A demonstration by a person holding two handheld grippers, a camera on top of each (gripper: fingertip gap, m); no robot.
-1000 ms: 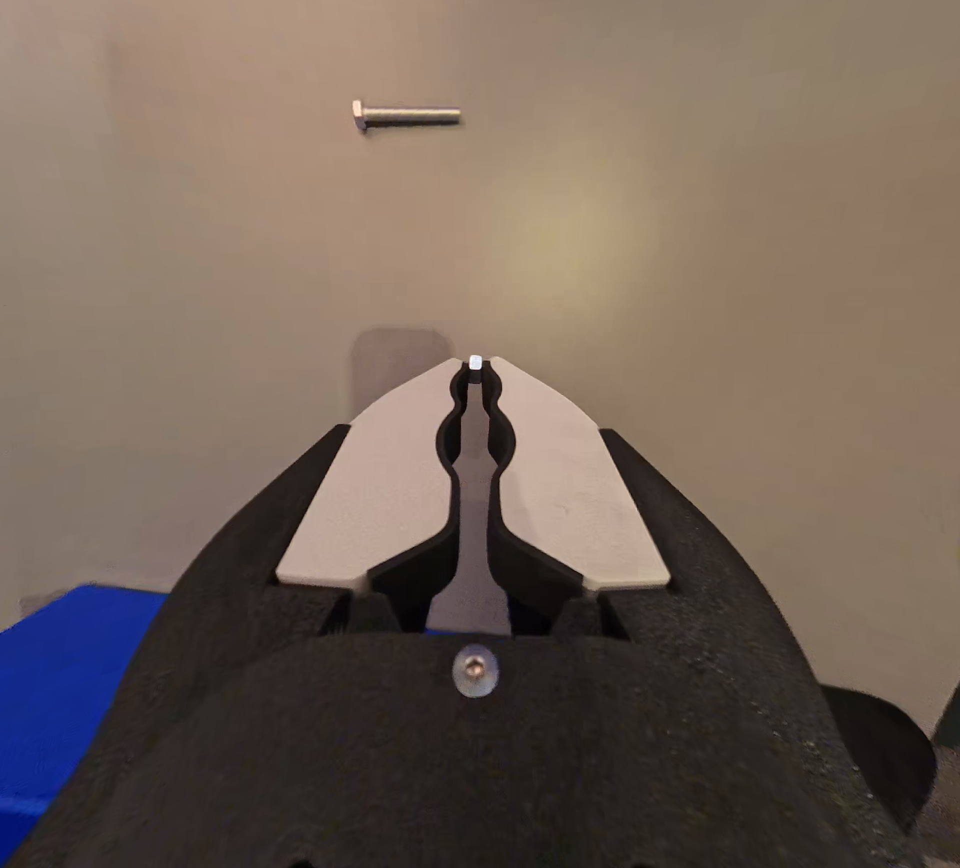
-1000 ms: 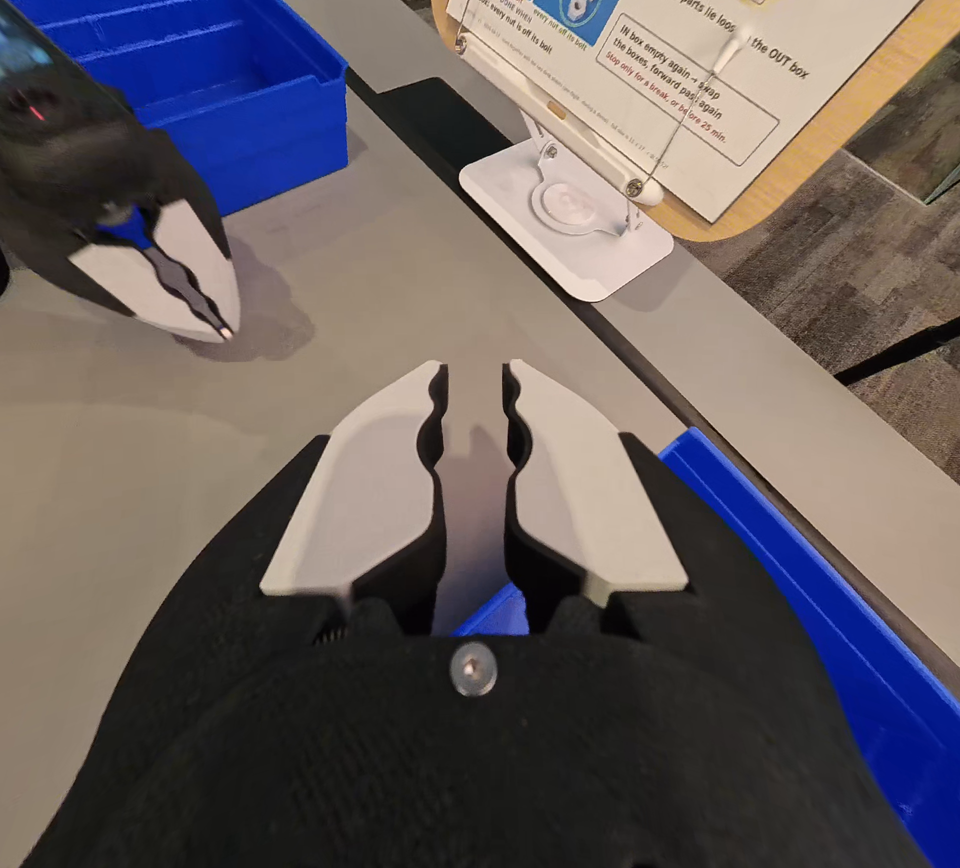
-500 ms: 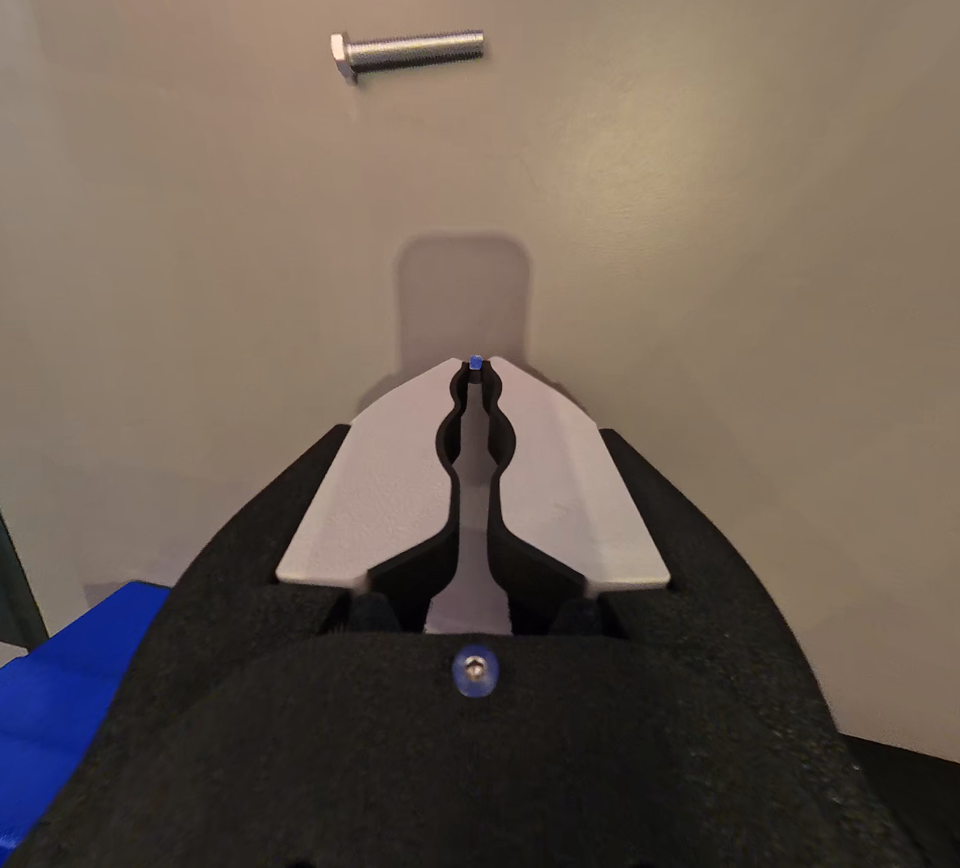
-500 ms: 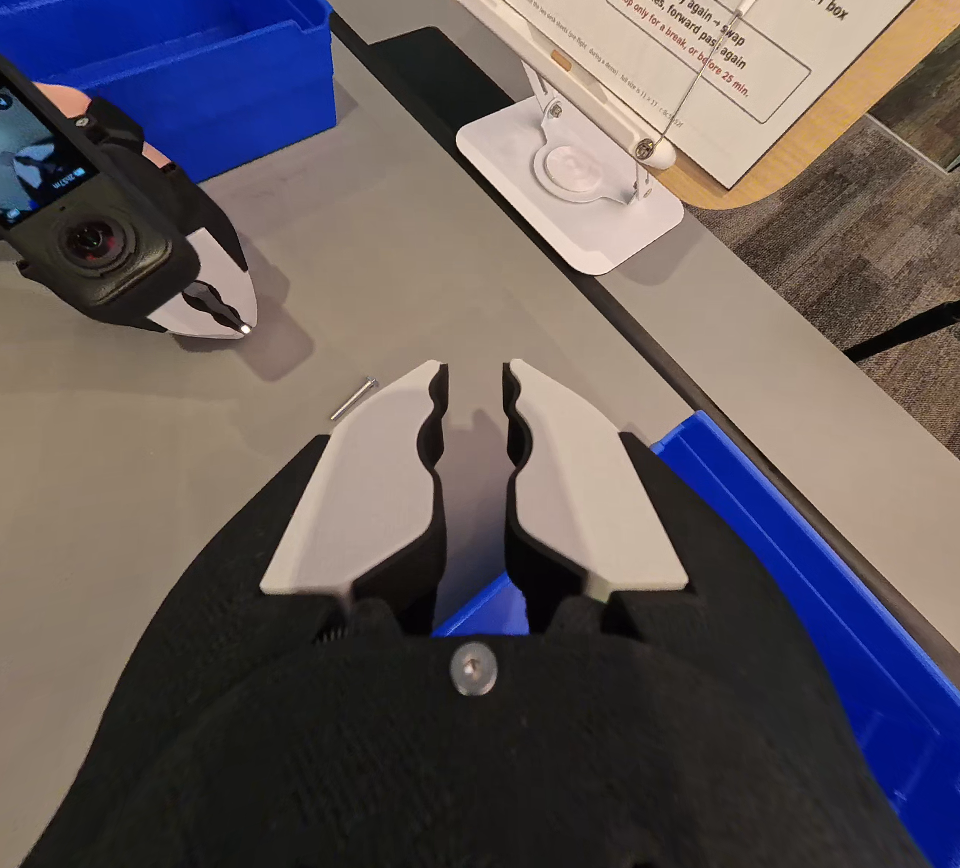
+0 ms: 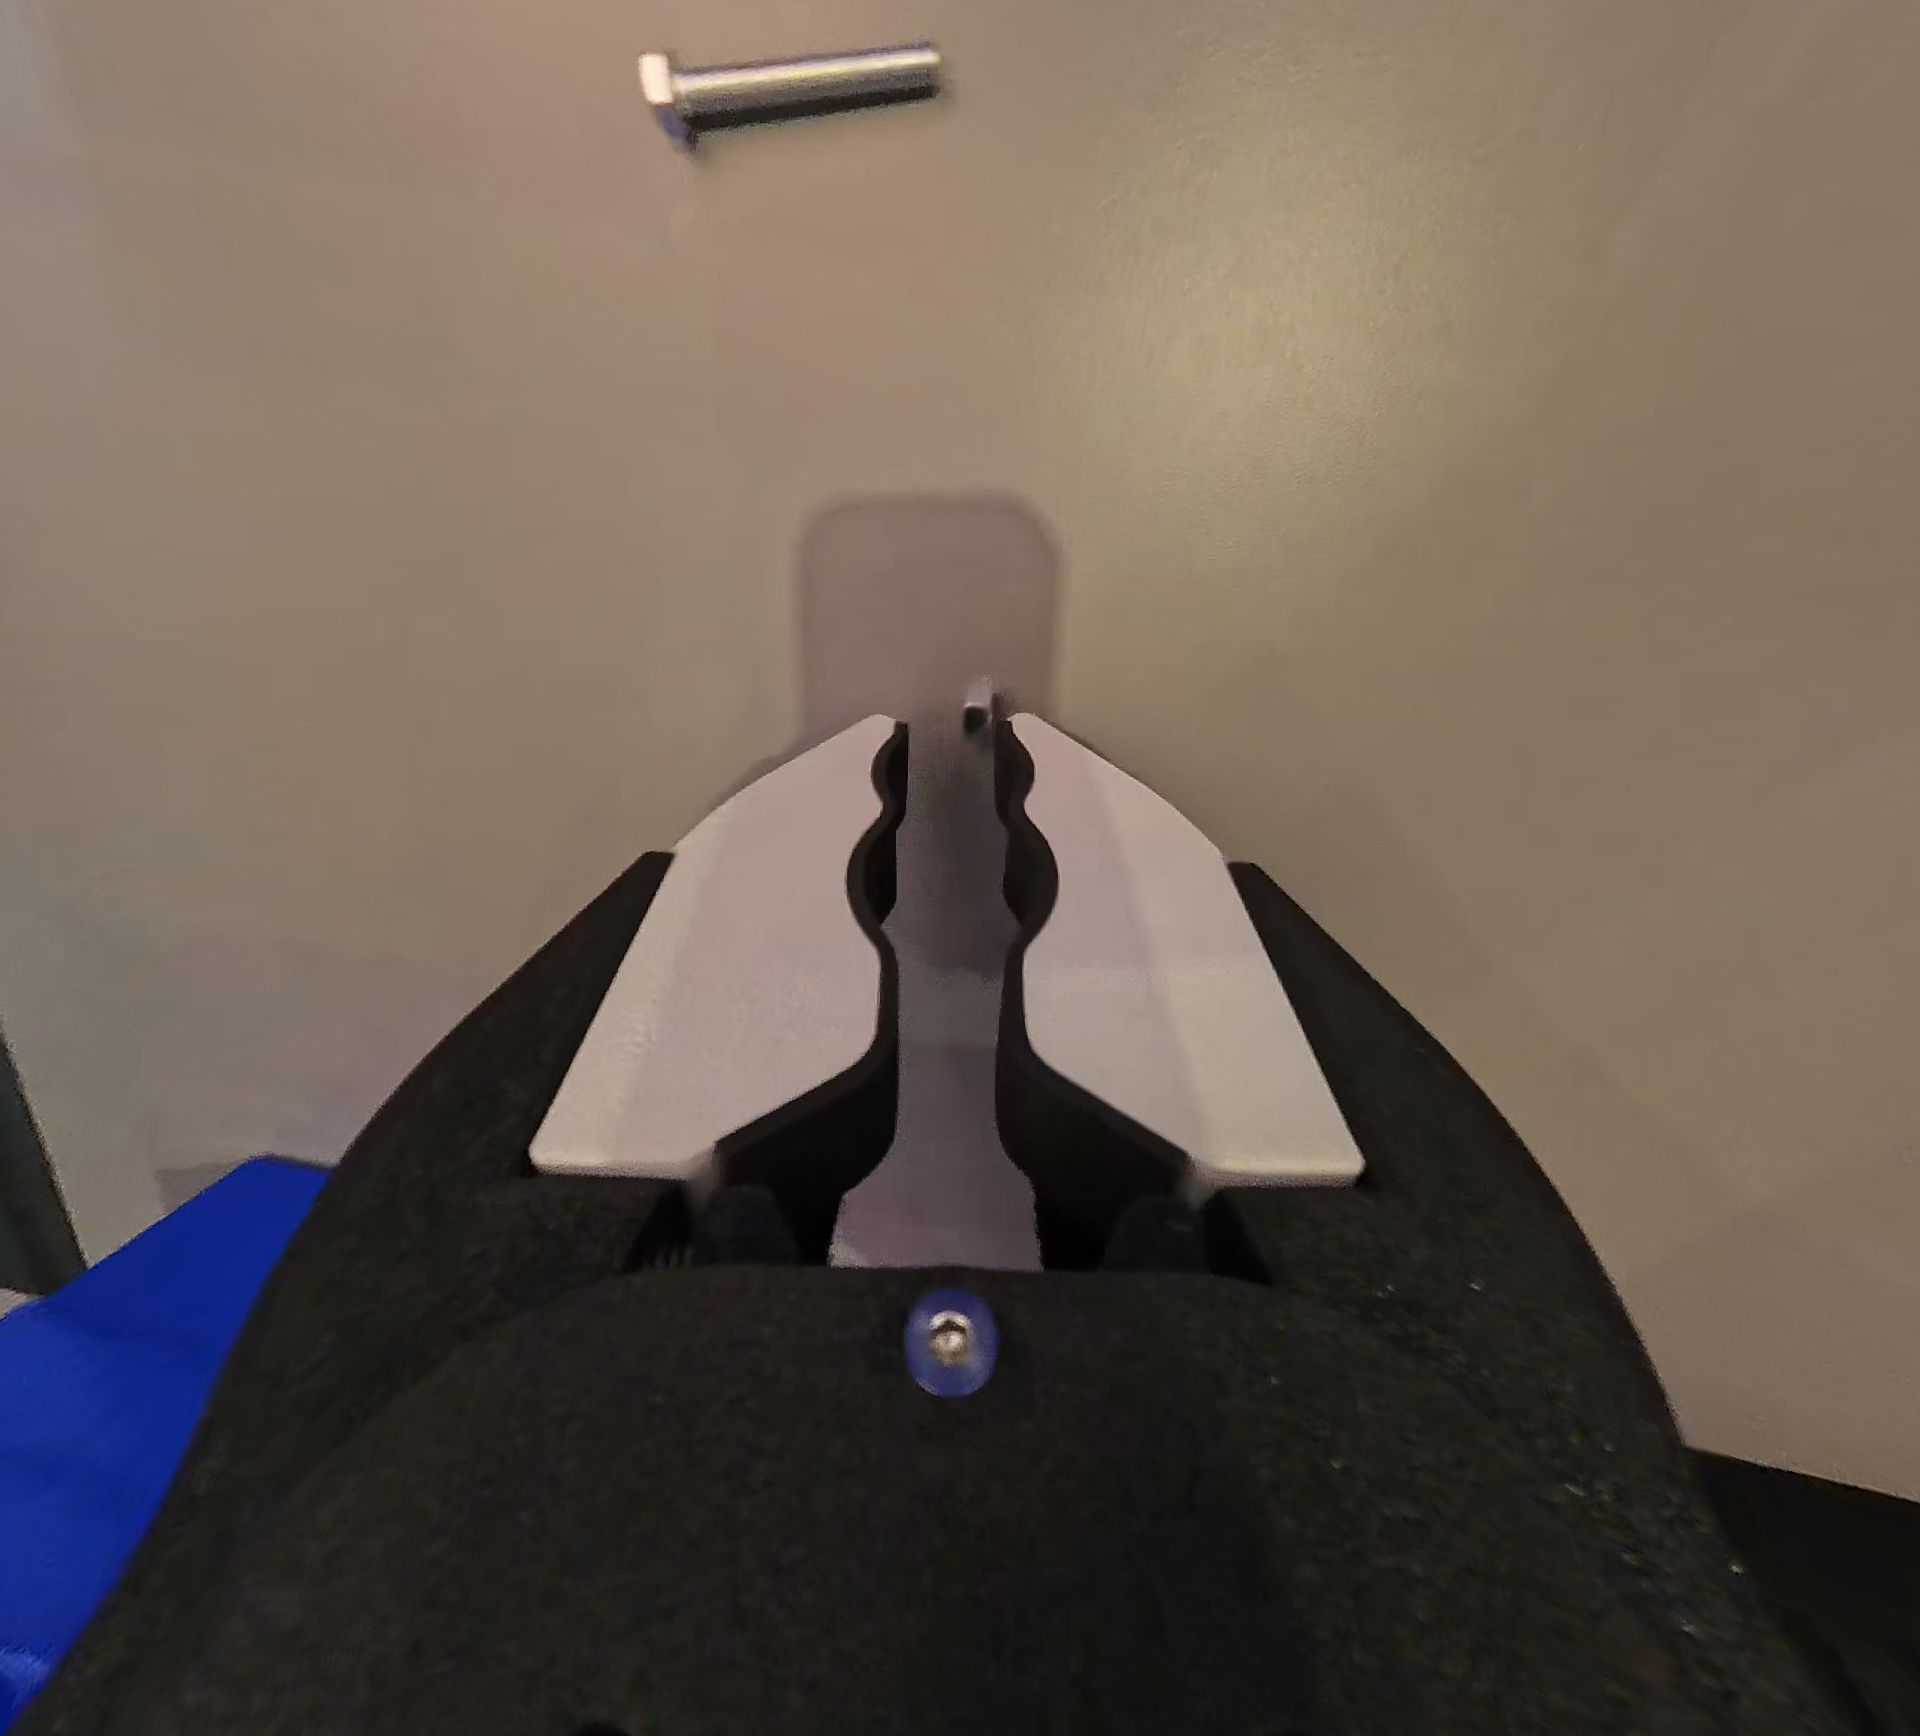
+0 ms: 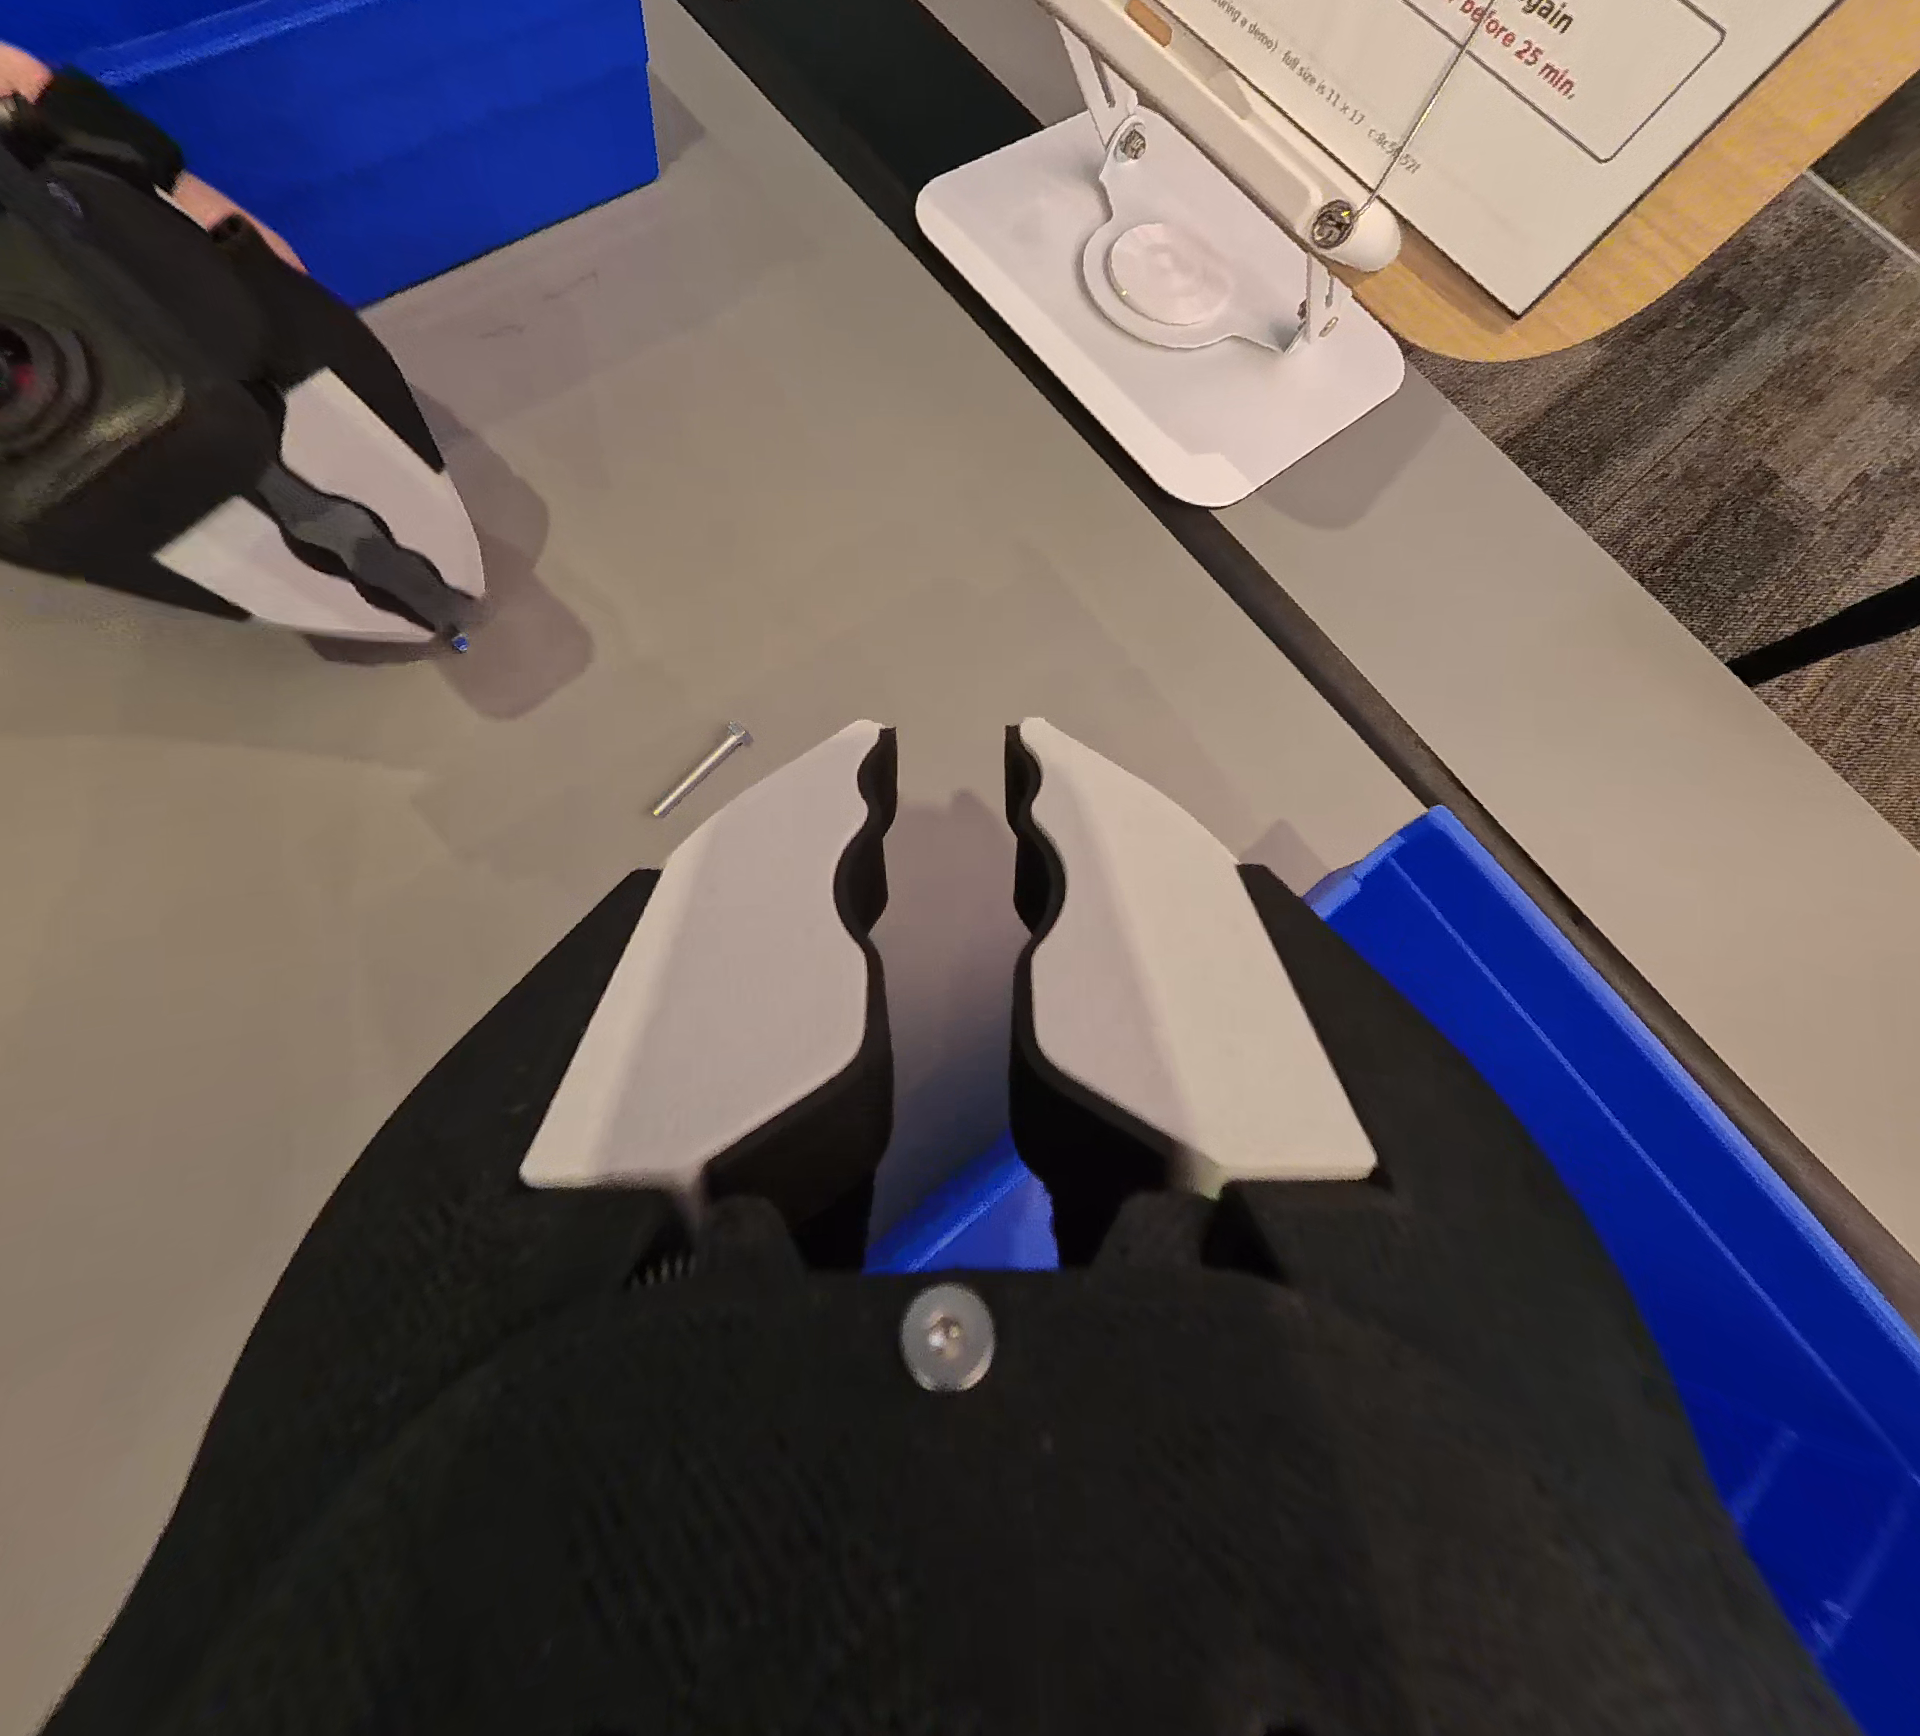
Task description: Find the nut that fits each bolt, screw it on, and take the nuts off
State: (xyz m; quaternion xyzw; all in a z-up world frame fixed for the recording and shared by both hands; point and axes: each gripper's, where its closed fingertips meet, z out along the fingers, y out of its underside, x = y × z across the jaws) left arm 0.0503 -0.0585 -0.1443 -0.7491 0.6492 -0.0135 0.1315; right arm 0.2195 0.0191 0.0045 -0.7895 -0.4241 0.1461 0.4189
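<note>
1. Left wrist view: the left gripper point(image 5: 951, 722) is seen with its jaws parted by a narrow gap. A small nut point(image 5: 978, 707) is seen against the tip of the right-hand finger; whether it is gripped cannot be told. A hex-head bolt point(image 5: 790, 88) lies on the grey table point(image 5: 1455, 336) well ahead of the jaws, slightly left.

2. Right wrist view: the right gripper point(image 6: 951, 730) is held with jaws apart and empty. The bolt point(image 6: 702, 768) lies just left of the left fingertip. A blue bin point(image 6: 1662, 1167) is seen beneath on the right.
</note>
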